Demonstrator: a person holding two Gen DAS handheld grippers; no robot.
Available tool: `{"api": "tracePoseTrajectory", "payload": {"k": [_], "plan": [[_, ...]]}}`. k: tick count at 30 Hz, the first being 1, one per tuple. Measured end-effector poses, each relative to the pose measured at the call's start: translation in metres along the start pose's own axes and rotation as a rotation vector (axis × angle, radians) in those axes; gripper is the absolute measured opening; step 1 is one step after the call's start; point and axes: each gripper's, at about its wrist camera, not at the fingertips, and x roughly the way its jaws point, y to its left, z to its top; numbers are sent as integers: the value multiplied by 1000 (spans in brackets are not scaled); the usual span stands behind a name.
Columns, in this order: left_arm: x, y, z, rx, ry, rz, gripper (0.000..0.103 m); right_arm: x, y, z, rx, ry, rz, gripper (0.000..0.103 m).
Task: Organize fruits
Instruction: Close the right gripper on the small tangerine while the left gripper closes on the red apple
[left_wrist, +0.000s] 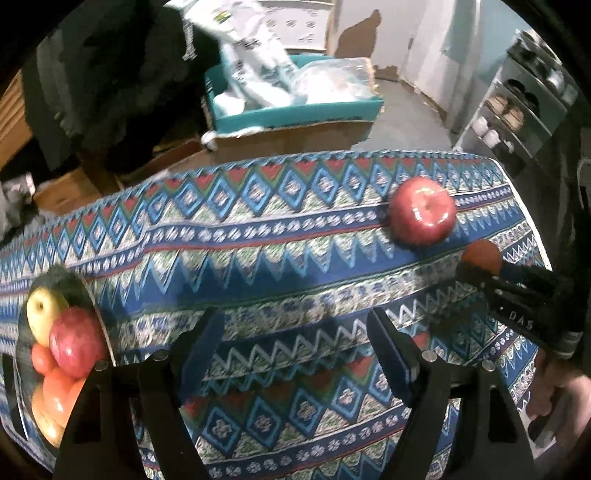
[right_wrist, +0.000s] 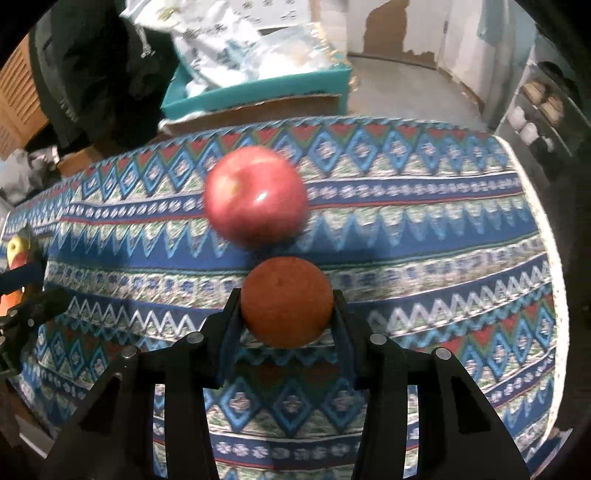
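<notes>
Orange (right_wrist: 286, 301) between right tool (right_wrist: 287, 306) fingers, beside red apple (right_wrist: 255, 195).

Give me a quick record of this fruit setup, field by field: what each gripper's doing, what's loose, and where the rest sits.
right hand-held gripper: shut on the orange fruit
left hand-held gripper: open, holding nothing
loose fruit: red apple on the patterned tablecloth, just beyond the orange fruit
collected fruit: bowl at the table's left, holding a yellow apple, a red apple and orange-coloured fruits
beyond the table: teal box with bags
</notes>
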Motion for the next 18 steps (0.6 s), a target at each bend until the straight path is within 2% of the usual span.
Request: {"api": "tracePoseTrajectory", "payload": {"k": [6, 11, 18], "plan": [[6, -26, 11, 44, -8, -18, 81, -12, -26, 6, 28, -24, -39, 45], [17, -50, 28, 59, -7, -83, 81, -21, -46, 8, 43, -37, -69, 45], [36, -84, 49, 112, 1, -92, 81, -18, -56, 11, 49, -50, -100, 45]]}}
